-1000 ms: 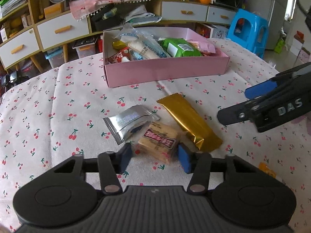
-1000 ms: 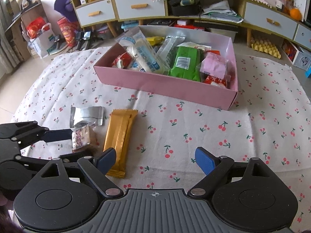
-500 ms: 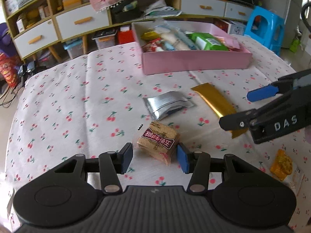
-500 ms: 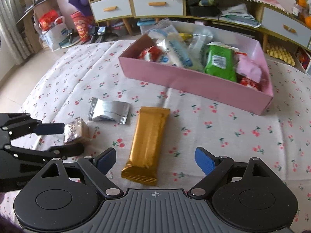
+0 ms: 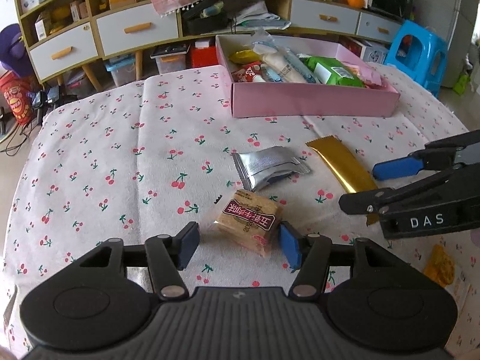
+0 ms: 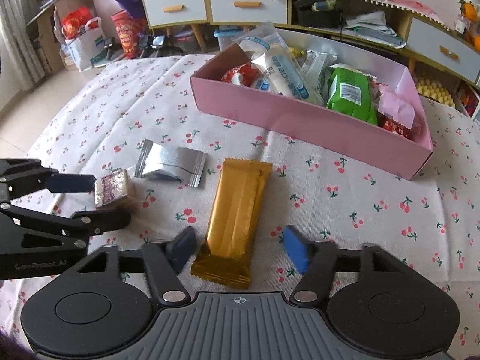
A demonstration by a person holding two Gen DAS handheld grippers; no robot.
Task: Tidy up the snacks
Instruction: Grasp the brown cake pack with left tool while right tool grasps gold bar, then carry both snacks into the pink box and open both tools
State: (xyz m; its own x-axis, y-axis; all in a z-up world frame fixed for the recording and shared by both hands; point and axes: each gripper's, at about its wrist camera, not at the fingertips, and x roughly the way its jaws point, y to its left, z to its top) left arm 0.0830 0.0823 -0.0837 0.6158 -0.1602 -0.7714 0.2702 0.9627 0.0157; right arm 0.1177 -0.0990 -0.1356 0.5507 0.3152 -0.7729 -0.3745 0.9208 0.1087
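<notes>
The left gripper (image 5: 238, 244) straddles a square cracker pack (image 5: 250, 221) in clear wrap with a maroon label; its fingers (image 5: 188, 247) have just been opening, the right pad touching the wrapper's edge and the left one clear of it. The right gripper (image 6: 240, 247) straddles the near end of a long gold-foil bar (image 6: 238, 210); its fingers (image 6: 295, 250) have just been closing and stand apart on either side of the crimped end, not pressing it. A silver foil packet (image 5: 268, 168) lies between the cracker pack and the gold bar on the cherry-print cloth (image 5: 105, 156) over the desk. Beyond them, a pink box (image 6: 300, 120) holds a green pack (image 6: 349, 93), a white-and-blue tube pack (image 6: 283, 72) and red wrappers (image 6: 240, 75).
</notes>
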